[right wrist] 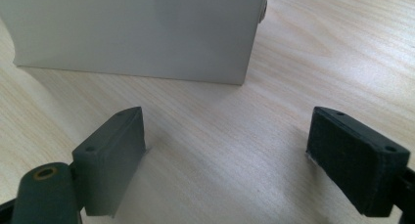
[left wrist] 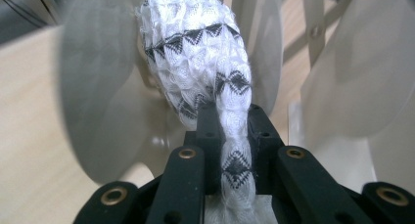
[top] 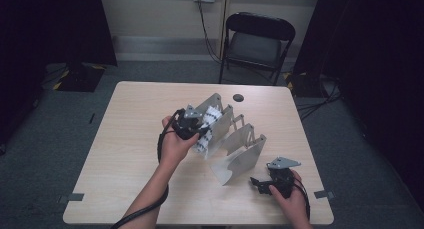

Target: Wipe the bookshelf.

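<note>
Presently noted: left tongs [left wrist: 230,136] pinching a white sock [left wrist: 195,53] with black pattern, raised over mid-worktop [top: 125,139] between the plates of a grey folding rack [top: 240,154]. Right tongs [right wrist: 227,160] spread wide, nothing between, near the front right corner, just beside the rack.

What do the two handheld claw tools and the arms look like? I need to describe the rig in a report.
Both tools are black. The left claw trails a black cable along the forearm; the right claw carries a grey three-cornered plate on top. Each has linkage bars with brass-coloured pivot rings and rectangular dark pads. Both forearms are bare, with no sleeves in view.
</note>
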`<action>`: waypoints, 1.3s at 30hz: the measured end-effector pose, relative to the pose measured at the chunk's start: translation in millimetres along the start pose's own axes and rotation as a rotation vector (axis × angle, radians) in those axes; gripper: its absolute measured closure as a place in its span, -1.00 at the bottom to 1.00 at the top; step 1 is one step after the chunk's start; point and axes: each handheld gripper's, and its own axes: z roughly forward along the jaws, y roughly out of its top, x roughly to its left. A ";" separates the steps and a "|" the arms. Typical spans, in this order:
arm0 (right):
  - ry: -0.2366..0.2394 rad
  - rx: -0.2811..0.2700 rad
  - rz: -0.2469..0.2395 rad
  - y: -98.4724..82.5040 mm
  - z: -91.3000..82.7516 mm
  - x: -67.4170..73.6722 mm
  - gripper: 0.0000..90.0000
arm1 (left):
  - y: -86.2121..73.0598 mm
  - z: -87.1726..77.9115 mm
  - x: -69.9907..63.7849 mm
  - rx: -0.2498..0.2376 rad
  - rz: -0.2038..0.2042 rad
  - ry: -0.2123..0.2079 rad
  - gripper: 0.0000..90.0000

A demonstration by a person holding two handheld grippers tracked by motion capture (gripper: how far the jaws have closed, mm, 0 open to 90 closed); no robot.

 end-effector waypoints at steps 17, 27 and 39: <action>0.001 0.000 -0.001 0.0 0.0 0.0 -0.70 | 31.7 4.2 -6.5 -0.030 0.041 -0.003 0.77; 0.001 0.000 0.000 0.0 0.0 0.0 -0.70 | 20.8 9.2 -7.4 -0.005 0.046 -0.006 0.77; 0.001 0.000 0.000 0.0 0.0 0.0 -0.70 | -2.5 19.5 -7.1 0.005 0.013 -0.031 0.77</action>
